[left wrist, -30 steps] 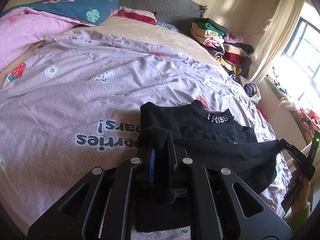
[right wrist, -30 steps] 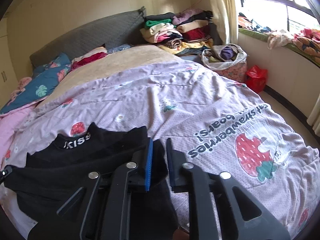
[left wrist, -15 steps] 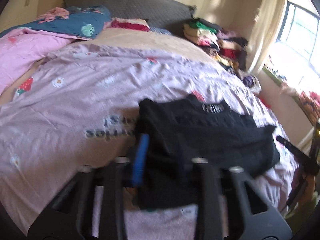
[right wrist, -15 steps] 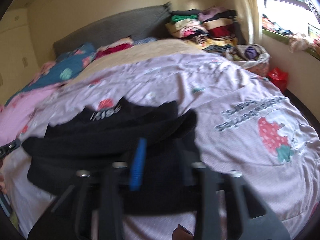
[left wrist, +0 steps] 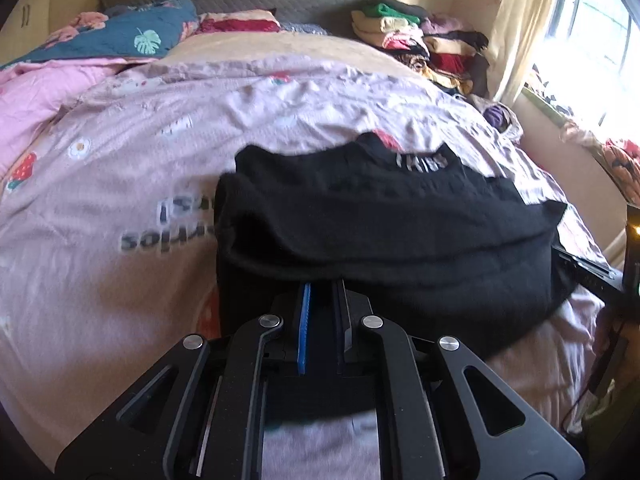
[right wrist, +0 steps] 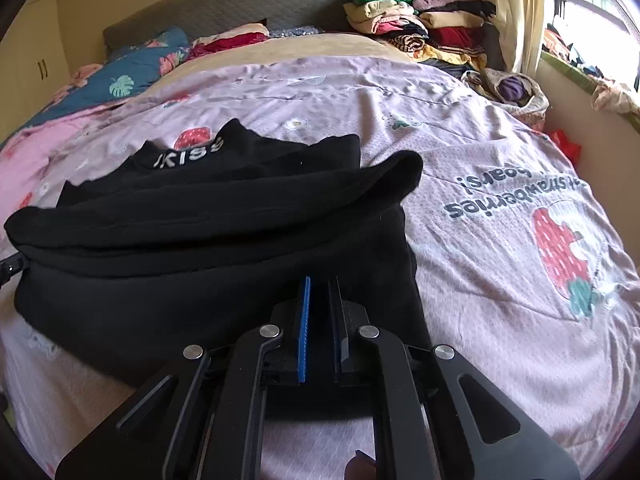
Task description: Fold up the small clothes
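While you look through the left wrist view, your left gripper (left wrist: 322,284) is clenched on the near hem of a black top (left wrist: 400,216) lying on the lilac quilt (left wrist: 120,152), the hem lifted toward the collar. The fold looks about half made; laying it flat is left. Bare quilt spreads wide to the left.

From the right wrist view, your right gripper (right wrist: 319,282) looks nearly closed, but whether it grips cloth you cannot tell. The top's right edge lies beside open quilt, and stacked clothes (right wrist: 420,24) sit far back.
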A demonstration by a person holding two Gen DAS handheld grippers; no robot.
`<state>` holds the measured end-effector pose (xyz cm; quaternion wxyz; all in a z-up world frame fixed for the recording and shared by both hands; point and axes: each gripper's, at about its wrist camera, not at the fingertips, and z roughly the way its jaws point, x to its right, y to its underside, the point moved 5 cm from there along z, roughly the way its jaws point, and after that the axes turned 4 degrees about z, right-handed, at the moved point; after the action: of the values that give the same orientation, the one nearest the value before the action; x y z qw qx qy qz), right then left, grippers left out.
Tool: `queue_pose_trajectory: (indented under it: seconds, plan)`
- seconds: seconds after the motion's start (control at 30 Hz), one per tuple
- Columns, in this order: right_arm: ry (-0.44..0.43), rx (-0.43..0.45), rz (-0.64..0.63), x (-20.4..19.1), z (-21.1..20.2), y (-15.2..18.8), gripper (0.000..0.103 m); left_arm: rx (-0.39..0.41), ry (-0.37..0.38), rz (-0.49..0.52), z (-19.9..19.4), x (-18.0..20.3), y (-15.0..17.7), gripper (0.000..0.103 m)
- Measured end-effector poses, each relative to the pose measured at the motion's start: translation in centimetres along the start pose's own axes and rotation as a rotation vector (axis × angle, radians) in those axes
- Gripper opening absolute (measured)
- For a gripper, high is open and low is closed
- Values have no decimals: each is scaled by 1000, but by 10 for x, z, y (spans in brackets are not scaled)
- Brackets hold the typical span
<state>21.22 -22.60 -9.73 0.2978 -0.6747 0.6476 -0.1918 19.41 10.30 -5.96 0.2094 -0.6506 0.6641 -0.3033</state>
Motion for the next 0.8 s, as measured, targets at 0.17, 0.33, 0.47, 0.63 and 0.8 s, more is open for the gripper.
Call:
queue_pose_trajectory:
  seconds: [0.17,0.33,0.47,0.63,0.8]
  plan:
    - [-10,-8,8,5,19,-14,5,-28,-34,-20,26,-10,-16,3]
    - [-31,36,8,7,29,-37,5,-22,-69,-53,42,-21,-35,3]
    - [-15,54,33,17,40,-58,6,-10,-81,-113,52,-36,-50,3]
    - [14,65,100,38,45,-71,11,25,-101,-186,49,-61,-57,6]
    - [1,55,112,50,42,-73,48,23,-107,-213,51,-77,-55,25]
